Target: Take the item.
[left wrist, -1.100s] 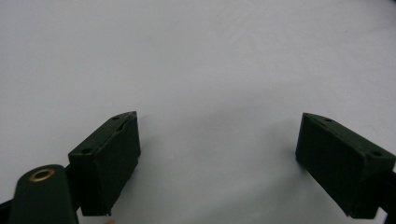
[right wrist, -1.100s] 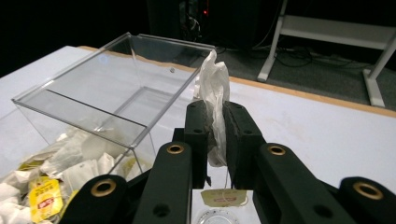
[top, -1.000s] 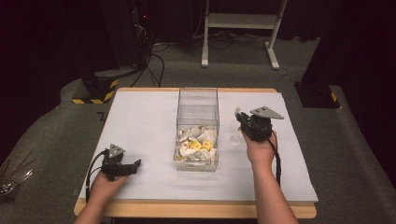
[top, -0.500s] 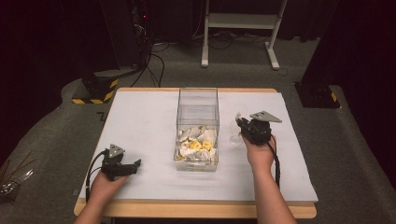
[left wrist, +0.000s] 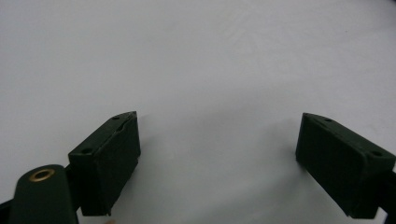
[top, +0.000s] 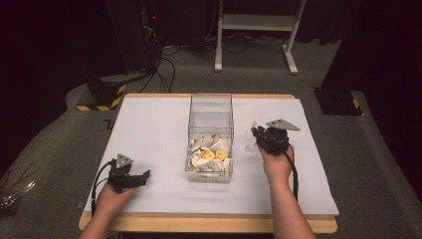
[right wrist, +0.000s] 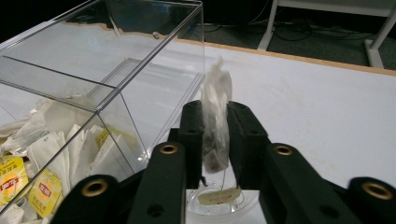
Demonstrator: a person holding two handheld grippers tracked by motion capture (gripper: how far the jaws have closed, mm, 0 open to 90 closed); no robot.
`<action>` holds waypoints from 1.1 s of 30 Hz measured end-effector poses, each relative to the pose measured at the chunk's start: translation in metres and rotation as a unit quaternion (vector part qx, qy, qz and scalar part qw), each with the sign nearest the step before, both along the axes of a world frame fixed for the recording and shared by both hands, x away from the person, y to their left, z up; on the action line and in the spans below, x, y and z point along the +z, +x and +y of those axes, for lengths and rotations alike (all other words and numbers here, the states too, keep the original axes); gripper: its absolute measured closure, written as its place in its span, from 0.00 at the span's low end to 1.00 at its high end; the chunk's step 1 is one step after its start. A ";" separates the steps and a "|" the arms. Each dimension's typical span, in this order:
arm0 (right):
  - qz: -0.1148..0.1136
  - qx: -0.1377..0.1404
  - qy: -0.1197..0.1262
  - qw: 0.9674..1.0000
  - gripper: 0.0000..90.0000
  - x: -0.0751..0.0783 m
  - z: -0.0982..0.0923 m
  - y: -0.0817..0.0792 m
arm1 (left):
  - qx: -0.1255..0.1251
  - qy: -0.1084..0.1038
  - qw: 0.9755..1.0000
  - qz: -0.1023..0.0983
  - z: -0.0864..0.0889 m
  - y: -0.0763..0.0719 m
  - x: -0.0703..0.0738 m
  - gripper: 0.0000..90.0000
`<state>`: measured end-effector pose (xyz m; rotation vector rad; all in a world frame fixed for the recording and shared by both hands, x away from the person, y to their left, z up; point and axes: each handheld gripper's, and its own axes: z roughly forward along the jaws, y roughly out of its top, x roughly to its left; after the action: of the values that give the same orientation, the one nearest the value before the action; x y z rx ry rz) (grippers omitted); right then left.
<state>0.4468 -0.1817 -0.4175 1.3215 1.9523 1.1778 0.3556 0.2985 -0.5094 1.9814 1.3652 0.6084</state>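
In the right gripper view, a tea bag [right wrist: 215,119] is seen upright between the two fingers [right wrist: 191,135] of the right gripper [right wrist: 215,140], and its string hangs down to a paper tag [right wrist: 218,196] which lies in a small clear dish [right wrist: 224,205] directly under the gripper. The fingers have just been opening, yet the bag is still between them; a thin gap seems to be visible at each side, so the bag is judged to be loosened and no longer firmly pinched, although this cannot be told with full certainty. In the high view, the right gripper [top: 260,135] is found at about 3 o'clock from the clear box [top: 211,107], just beside its right wall, and against the earlier pictures it is seen only a little nearer to the person. The front compartment of the box is full of tea bags [top: 209,154], while the back compartment is empty. This change means, as a judgement, that the bag is being let down into the dish and that the release is nearly done. The left gripper [top: 144,175] rests on the white surface [top: 149,129] at about 8 o'clock from the box, well apart from it; in the left gripper view its fingers [left wrist: 109,163] are spread wide with nothing between them.
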 end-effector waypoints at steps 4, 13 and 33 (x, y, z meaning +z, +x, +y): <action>0.001 -0.001 0.006 1.000 0.67 0.002 0.002 -0.001 | 0.000 0.000 1.000 0.000 0.000 0.000 0.000 0.16; 0.006 0.001 0.004 1.000 0.51 0.003 0.004 -0.003 | 0.000 0.000 1.000 0.000 0.000 0.000 0.000 0.16; 0.008 -0.015 -0.025 1.000 0.14 -0.002 0.008 -0.022 | 0.000 0.002 1.000 -0.001 0.000 0.000 0.000 0.16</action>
<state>0.4245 -0.1741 -0.4197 1.3320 1.9538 1.1003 0.3556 0.2987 -0.5092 1.9846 1.3636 0.6126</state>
